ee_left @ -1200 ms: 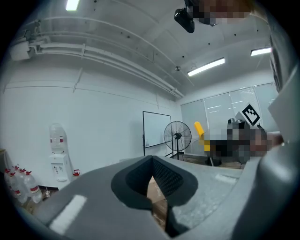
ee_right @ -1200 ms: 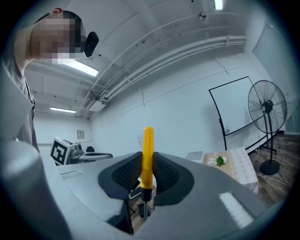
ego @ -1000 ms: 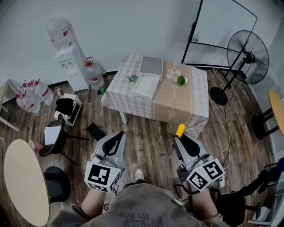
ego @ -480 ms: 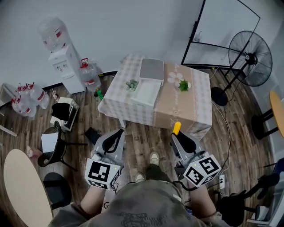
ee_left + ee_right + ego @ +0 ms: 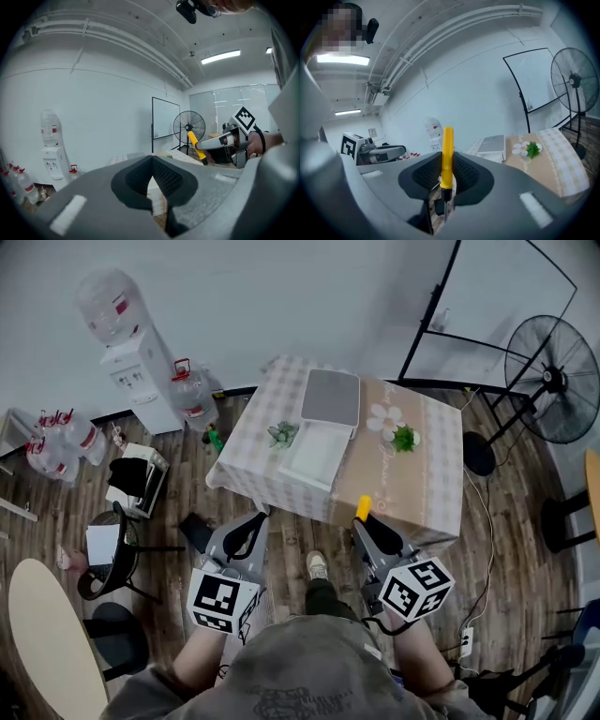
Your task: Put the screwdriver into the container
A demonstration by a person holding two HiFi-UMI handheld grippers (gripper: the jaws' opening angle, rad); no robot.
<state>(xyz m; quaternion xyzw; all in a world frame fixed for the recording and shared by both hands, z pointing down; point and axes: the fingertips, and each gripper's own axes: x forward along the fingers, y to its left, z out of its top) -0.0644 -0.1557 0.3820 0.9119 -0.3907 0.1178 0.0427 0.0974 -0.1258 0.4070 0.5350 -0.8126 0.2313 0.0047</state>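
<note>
Yellow handle of the screwdriver (image 5: 447, 152) is clamped upright between the pads of the right tool (image 5: 446, 183), with the dark shaft running down behind the jaws. The left tool (image 5: 151, 168) is drawn together with nothing in it. Both are held low in front of the person, well short of the container (image 5: 315, 450).

Change over the last second: the counter (image 5: 417, 488) has come nearer in the head view. The person is walking up to it, one foot forward. The handle's end now just overlaps the counter's near edge in that view. Grip unchanged. Judgement: the carry is nearly done; the reach over the container and the release are still to do.

Views differ:
- **Head view:** shows the container as a white open tray with a grey lid (image 5: 331, 397) behind it and a plant (image 5: 404, 438) to one side. The grip itself is hidden under the tool.
- **Right tool view:** shows the grip plainly.
- **Left tool view:** catches the right tool side-on, screwdriver sloping, fan (image 5: 189, 127) behind.
</note>
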